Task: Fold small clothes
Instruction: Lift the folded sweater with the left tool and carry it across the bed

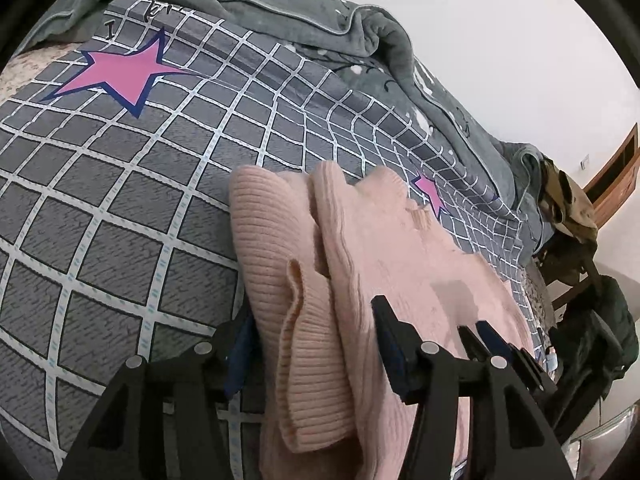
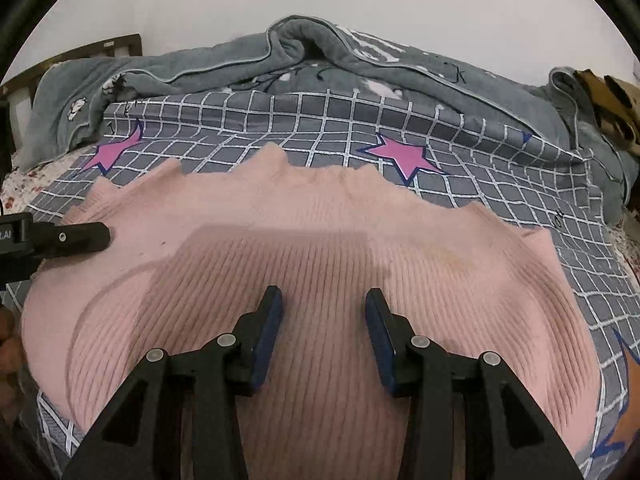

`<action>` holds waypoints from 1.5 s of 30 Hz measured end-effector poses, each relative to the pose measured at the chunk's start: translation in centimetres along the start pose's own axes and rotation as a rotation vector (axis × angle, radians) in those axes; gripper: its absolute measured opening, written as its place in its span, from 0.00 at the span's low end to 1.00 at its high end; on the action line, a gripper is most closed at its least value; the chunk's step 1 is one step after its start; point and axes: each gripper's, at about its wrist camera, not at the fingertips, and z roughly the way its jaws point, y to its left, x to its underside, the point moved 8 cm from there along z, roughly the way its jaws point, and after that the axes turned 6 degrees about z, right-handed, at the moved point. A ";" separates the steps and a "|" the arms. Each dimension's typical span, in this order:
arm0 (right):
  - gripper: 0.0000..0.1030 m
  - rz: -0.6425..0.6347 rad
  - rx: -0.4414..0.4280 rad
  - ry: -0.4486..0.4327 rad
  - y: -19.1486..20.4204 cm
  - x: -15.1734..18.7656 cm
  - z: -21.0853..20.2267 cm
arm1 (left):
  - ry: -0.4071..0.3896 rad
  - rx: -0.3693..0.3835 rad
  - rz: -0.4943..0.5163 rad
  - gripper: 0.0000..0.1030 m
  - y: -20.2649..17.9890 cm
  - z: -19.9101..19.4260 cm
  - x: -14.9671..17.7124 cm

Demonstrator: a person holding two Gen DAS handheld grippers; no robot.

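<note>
I see the soft pink ribbed knit sweater [image 2: 320, 240] lying on the bed's gray sheet with white squares and pink stars [image 2: 460, 148]. My left hand-held gripper [image 1: 312, 320] is spread wide around a folded sweater edge. My right hand-held gripper [image 2: 324, 300] hangs spread just over the sweater's middle.

sweater [image 2: 304, 240]: pink ribbed knit I see spread flat on bed
sleeve [image 1: 296, 320]: folded over its body
</note>
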 end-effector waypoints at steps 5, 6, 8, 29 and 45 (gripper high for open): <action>0.40 -0.022 -0.016 -0.001 -0.3 1.7 -3.0 | -0.002 -0.011 0.013 0.53 -0.2 0.2 0.0; 0.41 -0.028 -0.018 -0.003 -0.4 2.4 -3.8 | -0.004 -0.014 0.012 0.55 -0.2 0.2 0.0; 0.41 -0.053 -0.031 0.014 -0.2 4.6 -5.2 | -0.010 -0.016 0.017 0.58 -0.4 0.4 0.0; 0.42 0.081 -0.091 -0.134 -13.7 5.6 -14.8 | 0.012 -0.208 -0.044 0.22 -10.4 -2.3 -2.8; 0.43 0.126 0.016 -0.139 -23.5 8.5 -19.4 | 0.200 -0.187 0.111 0.32 -29.1 10.6 5.2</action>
